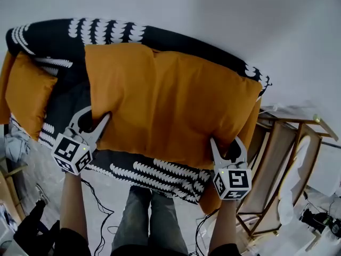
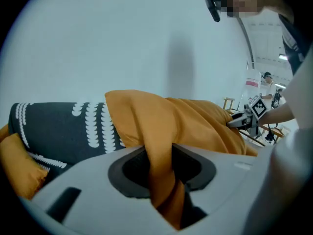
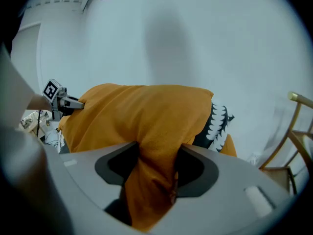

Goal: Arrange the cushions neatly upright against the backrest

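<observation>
A large orange cushion (image 1: pixel 170 105) hangs lifted over the black sofa with a white scallop pattern (image 1: pixel 114 32). My left gripper (image 1: pixel 95 122) is shut on the cushion's near left corner; in the left gripper view the orange cloth (image 2: pixel 161 170) is pinched between the jaws. My right gripper (image 1: pixel 230 148) is shut on the cushion's near right corner, with orange cloth (image 3: pixel 154 175) bunched between its jaws. A second orange cushion (image 1: pixel 26 92) leans at the sofa's left end. Another orange cushion (image 1: pixel 250 124) shows partly behind the lifted one at the right.
A wooden chair frame (image 1: pixel 287 159) stands right of the sofa. The plain white wall (image 1: pixel 240 20) rises behind the backrest. The person's legs (image 1: pixel 141 217) stand at the sofa's front edge. Cables (image 1: pixel 101 212) trail on the floor, with clutter (image 1: pixel 16 143) at the left.
</observation>
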Demonstrator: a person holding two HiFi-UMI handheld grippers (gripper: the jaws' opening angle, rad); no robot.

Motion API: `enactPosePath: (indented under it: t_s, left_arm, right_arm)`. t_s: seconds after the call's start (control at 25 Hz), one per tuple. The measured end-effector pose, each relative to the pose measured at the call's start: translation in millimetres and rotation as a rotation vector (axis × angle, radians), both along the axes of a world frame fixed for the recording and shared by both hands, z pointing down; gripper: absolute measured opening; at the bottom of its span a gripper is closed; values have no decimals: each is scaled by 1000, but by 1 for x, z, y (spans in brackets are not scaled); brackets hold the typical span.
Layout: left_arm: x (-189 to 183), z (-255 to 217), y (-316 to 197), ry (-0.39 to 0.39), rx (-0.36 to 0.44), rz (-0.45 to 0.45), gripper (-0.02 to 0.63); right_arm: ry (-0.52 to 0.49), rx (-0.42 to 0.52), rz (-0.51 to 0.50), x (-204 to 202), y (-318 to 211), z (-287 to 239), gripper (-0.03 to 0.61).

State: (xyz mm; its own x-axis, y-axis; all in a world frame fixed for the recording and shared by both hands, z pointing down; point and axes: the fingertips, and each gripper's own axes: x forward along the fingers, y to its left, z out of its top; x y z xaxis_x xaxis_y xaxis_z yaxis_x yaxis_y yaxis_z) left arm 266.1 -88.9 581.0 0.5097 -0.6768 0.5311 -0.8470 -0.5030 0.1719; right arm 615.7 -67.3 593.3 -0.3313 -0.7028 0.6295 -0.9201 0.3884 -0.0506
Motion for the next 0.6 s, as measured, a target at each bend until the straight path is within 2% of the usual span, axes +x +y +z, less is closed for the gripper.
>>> enactPosePath:
  t_s: [0.28, 0.44, 0.6]
  left_arm:
    - [24, -11, -51, -21, 67, 20, 137]
    - [22, 11, -54, -20, 31, 0, 139]
    - [22, 44, -53, -74, -27, -26, 141]
  right_arm:
    - [-7, 42, 47, 25, -32, -8, 258]
    - [10, 17, 41, 27, -34, 13, 265]
    - [50, -25, 32, 32, -37, 42, 267]
